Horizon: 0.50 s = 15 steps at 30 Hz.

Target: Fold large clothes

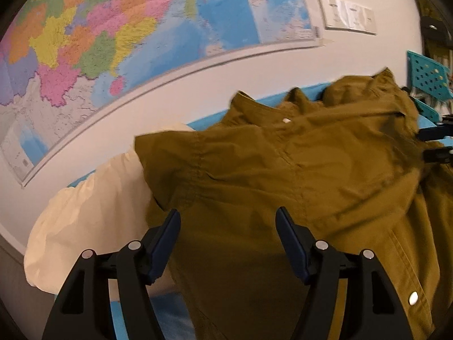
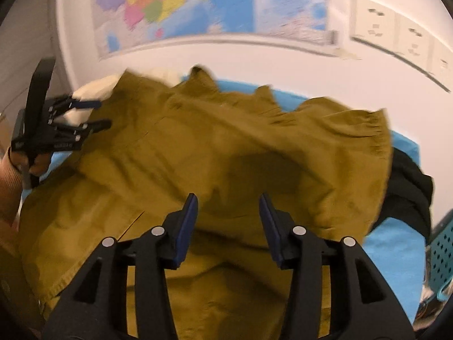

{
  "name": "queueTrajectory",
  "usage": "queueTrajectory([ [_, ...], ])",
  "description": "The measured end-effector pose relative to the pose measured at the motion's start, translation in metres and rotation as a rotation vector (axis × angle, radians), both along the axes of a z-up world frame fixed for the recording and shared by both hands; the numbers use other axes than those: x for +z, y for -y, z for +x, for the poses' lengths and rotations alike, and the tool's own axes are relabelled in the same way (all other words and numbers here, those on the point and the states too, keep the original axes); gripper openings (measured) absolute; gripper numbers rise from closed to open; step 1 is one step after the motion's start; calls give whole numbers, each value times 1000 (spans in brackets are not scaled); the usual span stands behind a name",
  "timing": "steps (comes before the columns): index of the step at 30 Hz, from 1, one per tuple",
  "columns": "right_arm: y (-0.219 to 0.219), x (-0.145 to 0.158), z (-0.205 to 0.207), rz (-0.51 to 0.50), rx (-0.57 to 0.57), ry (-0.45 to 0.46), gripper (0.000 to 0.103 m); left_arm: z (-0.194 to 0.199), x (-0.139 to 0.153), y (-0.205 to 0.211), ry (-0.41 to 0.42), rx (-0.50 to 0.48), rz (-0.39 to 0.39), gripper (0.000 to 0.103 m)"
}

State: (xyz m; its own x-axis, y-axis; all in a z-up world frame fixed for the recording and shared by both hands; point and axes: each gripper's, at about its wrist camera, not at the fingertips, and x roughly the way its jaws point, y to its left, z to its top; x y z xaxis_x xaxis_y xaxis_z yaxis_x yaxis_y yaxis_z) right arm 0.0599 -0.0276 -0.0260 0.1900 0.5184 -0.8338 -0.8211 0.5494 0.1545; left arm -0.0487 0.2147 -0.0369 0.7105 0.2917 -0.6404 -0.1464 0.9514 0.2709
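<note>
An olive-brown shirt (image 1: 297, 175) lies spread and rumpled on a blue surface (image 1: 203, 121); it also fills the right wrist view (image 2: 198, 147). My left gripper (image 1: 228, 223) is open and empty, just above the shirt's left part. It shows in the right wrist view (image 2: 96, 114) at the shirt's left edge. My right gripper (image 2: 228, 208) is open and empty above the shirt's middle. Its fingertips (image 1: 436, 141) show at the right edge of the left wrist view.
A cream garment (image 1: 90, 221) lies left of the shirt. A black garment (image 2: 410, 187) lies to its right. A teal perforated basket (image 2: 441, 257) stands at the far right. A white wall with a map (image 1: 113, 42) and sockets (image 2: 396, 34) is behind.
</note>
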Motion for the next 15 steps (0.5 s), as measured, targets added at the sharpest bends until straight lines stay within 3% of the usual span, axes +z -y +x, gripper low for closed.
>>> queueTrajectory([
  [5, -19, -36, 9, -92, -11, -55, 43, 4, -24, 1, -54, 41, 67, 67],
  [7, -18, -33, 8, -82, -23, -56, 45, 5, -27, -2, -67, 67, 63, 67],
  [9, -8, -20, 5, -44, -45, -60, 50, -7, -19, 1, -29, 67, 65, 68],
  [11, 10, -2, -1, 12, -70, -63, 56, -19, -10, -3, -2, 56, 38, 74],
  [15, 61, 19, -13, 94, -158, -130, 65, -58, 4, -21, 42, 42, -106, 76],
])
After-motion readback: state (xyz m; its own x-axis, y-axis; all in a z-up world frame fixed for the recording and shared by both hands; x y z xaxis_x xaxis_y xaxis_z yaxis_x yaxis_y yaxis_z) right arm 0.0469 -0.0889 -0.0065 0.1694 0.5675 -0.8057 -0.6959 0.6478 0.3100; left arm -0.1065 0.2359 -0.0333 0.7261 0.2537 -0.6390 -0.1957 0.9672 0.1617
